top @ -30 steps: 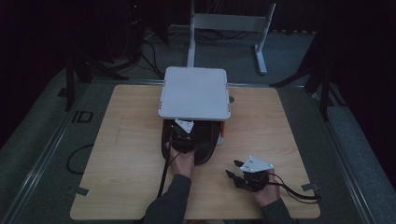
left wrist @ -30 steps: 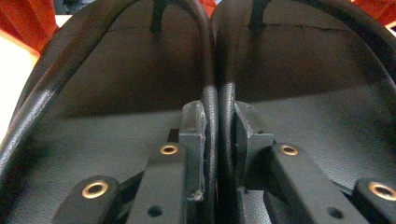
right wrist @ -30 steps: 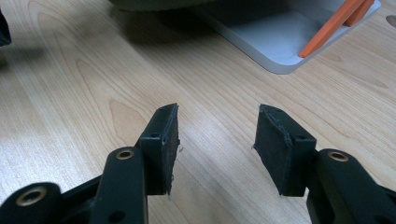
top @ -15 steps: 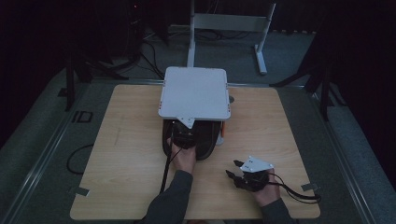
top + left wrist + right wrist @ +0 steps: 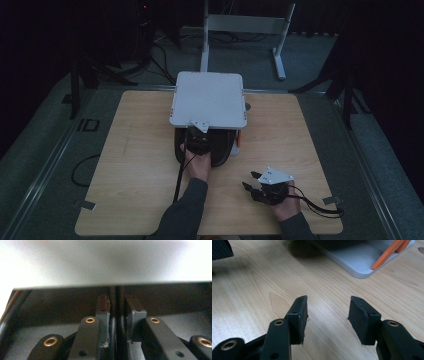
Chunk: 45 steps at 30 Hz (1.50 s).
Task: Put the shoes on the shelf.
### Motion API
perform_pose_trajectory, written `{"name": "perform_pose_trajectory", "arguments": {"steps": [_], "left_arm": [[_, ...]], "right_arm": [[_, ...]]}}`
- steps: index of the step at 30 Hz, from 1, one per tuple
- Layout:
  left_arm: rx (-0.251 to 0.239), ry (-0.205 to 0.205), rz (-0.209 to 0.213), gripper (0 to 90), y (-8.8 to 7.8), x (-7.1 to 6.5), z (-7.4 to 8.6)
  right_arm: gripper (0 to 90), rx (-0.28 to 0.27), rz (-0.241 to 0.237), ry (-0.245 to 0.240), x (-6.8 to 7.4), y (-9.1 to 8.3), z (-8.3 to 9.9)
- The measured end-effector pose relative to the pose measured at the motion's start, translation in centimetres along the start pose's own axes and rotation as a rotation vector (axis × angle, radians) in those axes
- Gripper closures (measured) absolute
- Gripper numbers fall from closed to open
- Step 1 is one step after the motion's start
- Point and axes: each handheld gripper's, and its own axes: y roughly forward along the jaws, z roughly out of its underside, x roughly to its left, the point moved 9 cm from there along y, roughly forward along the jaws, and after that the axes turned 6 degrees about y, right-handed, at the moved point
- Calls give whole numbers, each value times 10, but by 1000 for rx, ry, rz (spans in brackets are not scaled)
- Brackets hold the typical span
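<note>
A white square lid (image 5: 209, 97) stands over a black base (image 5: 222, 150) at the table's middle. My left gripper (image 5: 200, 132) reaches in at the lid's front edge. In the left gripper view its jaws (image 5: 117, 305) stand almost together on a thin dark upright strip (image 5: 116, 291), with the blurred white lid (image 5: 105, 262) just above. My right gripper (image 5: 250, 180) rests open near the front right of the table. In the right gripper view it (image 5: 328, 312) holds nothing over bare wood, and a pale grey base corner (image 5: 357, 260) with an orange piece (image 5: 387, 257) lies ahead.
The wooden table (image 5: 135, 165) has free room left and right of the device. An orange piece (image 5: 239, 137) shows at the device's right side. A white stand (image 5: 245, 22) is on the floor behind. The right gripper's cable (image 5: 315, 205) trails toward the table's front right corner.
My left gripper has pushed a little farther forward, up to the white lid's front edge. The right gripper has stayed put.
</note>
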Motion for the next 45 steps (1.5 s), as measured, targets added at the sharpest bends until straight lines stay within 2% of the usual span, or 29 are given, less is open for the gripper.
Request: {"name": "perform_pose_trajectory", "arguments": {"steps": [6, 24, 37, 39, 41, 42, 45], "left_arm": [[-1, 2, -18, 751, 7, 0, -5], [-12, -28, -57, 745, 21, -1, -15], [-45, -60, -99, 740, 26, -5, -19], [-48, -38, -99, 714, 26, -5, -18], [-51, -39, -83, 611, 26, -5, -16], [-51, -39, -69, 620, 24, -5, -15], [-48, -51, -36, 551, 19, -4, -11]], "right_arm": [[489, 0, -1, 1, 0, 0, 0], [488, -6, 0, 10, -1, -1, -1], [489, -11, 1, 9, -1, -1, -1], [488, -10, -1, 7, -1, -1, -1], [485, -9, -2, 7, -1, -2, 0], [485, -8, -2, 7, 0, -2, 0], [484, -6, -3, 9, 0, -2, 0]]}}
